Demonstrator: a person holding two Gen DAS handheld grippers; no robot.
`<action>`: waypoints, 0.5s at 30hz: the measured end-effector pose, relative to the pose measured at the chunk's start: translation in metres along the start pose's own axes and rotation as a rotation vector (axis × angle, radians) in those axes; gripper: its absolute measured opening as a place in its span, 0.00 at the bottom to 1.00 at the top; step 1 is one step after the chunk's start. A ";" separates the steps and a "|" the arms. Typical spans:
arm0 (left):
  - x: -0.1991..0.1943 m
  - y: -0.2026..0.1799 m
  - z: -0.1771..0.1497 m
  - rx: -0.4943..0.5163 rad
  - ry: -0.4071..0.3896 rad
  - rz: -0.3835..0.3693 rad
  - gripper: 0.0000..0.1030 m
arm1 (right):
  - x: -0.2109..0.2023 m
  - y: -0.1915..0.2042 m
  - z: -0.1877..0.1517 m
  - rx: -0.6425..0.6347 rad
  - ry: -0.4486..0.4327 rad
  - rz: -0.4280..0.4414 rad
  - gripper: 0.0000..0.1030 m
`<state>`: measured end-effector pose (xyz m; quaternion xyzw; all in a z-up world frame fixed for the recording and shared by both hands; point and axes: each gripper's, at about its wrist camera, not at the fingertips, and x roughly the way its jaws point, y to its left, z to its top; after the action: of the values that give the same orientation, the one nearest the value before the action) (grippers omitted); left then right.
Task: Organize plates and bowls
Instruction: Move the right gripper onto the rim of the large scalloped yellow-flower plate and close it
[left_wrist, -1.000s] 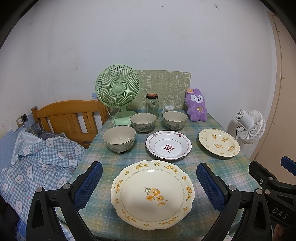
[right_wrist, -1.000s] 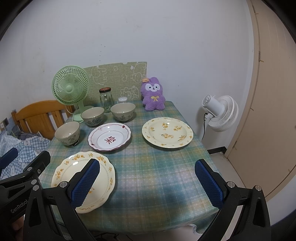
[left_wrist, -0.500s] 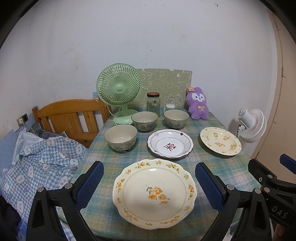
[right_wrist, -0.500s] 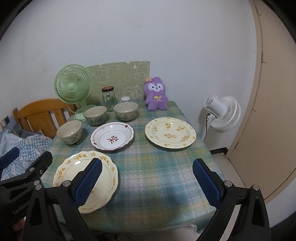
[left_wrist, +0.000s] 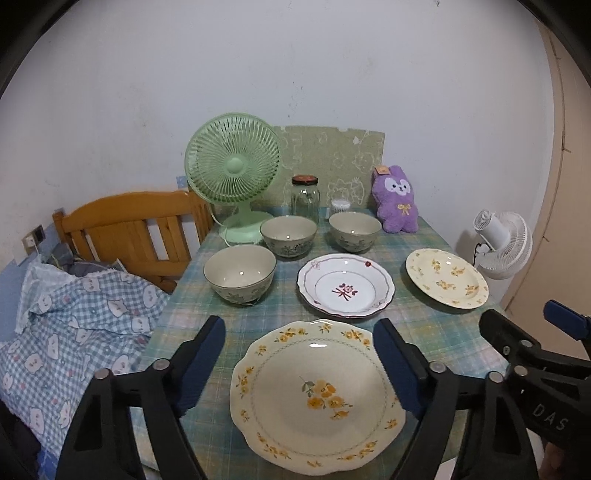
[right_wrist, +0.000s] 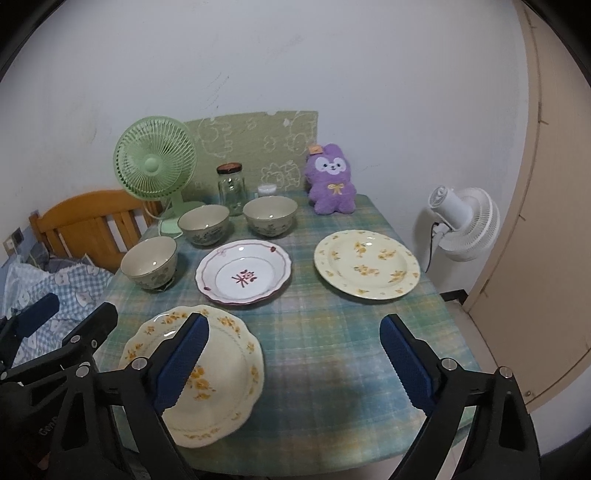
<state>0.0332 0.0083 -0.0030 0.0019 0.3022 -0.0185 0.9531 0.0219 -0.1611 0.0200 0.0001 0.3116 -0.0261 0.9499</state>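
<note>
A scalloped cream plate with yellow flowers (left_wrist: 317, 400) lies at the table's near edge, between and beyond my open left gripper (left_wrist: 301, 362) fingers; it also shows in the right wrist view (right_wrist: 207, 373). Behind it sit a white plate with a red motif (left_wrist: 345, 290), a round cream flowered plate (left_wrist: 447, 277) at the right, and three cream bowls (left_wrist: 240, 271), (left_wrist: 288, 234), (left_wrist: 354, 230). My right gripper (right_wrist: 293, 360) is open and empty over the bare cloth at the near right.
A green desk fan (left_wrist: 232, 173), a glass jar (left_wrist: 304, 199) and a purple plush rabbit (left_wrist: 397, 199) stand along the back. A wooden chair (left_wrist: 129, 229) and checked bedding (left_wrist: 74, 325) lie left. A white floor fan (left_wrist: 502, 243) stands right of the plaid table (right_wrist: 332, 332).
Both grippers have drifted slightly forward and lower toward the table; the near flowered plate sits a little larger in view. Nothing on the table has moved.
</note>
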 end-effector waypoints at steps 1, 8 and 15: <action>0.004 0.002 0.002 0.003 0.007 0.006 0.79 | 0.003 0.003 0.001 -0.002 0.006 0.000 0.91; 0.036 0.019 0.002 0.009 0.075 0.018 0.76 | 0.040 0.028 0.005 -0.003 0.080 0.005 0.87; 0.077 0.033 -0.010 0.014 0.181 0.010 0.70 | 0.078 0.050 -0.001 -0.017 0.173 -0.005 0.83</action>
<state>0.0912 0.0386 -0.0556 0.0116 0.3871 -0.0156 0.9218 0.0867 -0.1145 -0.0274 -0.0066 0.3927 -0.0259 0.9193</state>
